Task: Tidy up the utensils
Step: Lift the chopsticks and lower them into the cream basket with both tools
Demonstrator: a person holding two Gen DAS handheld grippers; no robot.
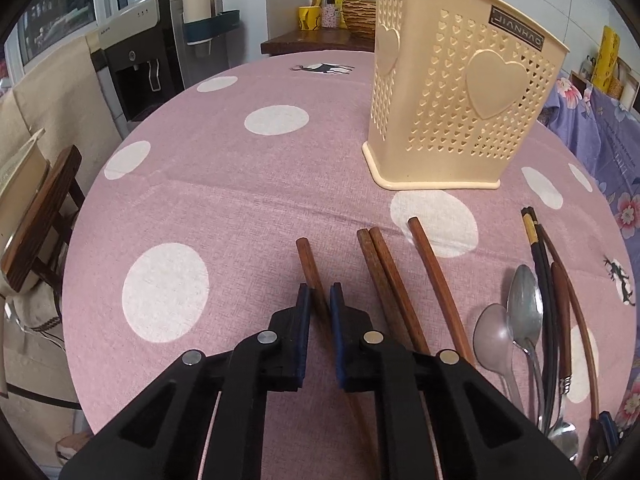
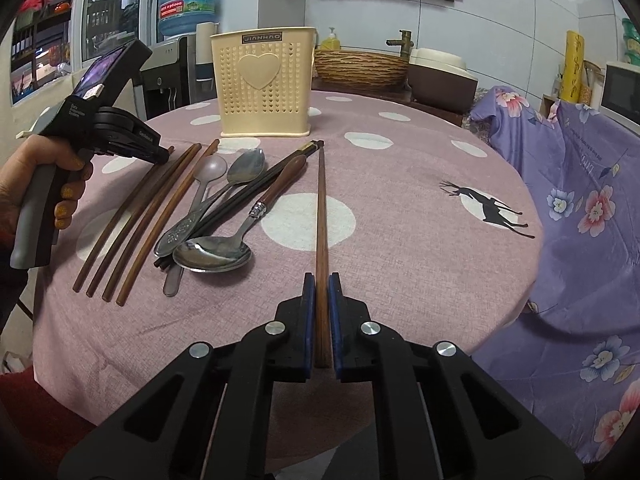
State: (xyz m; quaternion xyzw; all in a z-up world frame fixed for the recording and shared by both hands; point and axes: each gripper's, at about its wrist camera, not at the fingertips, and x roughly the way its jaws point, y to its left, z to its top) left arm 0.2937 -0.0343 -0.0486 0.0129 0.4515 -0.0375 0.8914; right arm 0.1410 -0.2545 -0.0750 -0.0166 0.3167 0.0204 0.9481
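Left wrist view: grasping step, left gripper (image 1: 319, 300) jaws pinching a brown wooden chopstick (image 1: 310, 268) lying on the pink dotted tabletop (image 1: 224, 200); next, lifting toward the perforated cream holder (image 1: 452, 92)

Right wrist view: right gripper (image 2: 320, 292) jaws pinching a long slim wooden chopstick (image 2: 321, 208); smooth metal spoons (image 2: 212, 254) waiting nearby

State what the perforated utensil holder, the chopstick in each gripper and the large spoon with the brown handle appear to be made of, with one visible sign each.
Utensil holder: likely plastic; uniform matte cream, moulded heart-shaped holes.
Chopsticks in left gripper and right gripper: apparently wood; brown with lengthwise grain.
Large spoon: polished metal bowl mirroring light; handle possibly wood.
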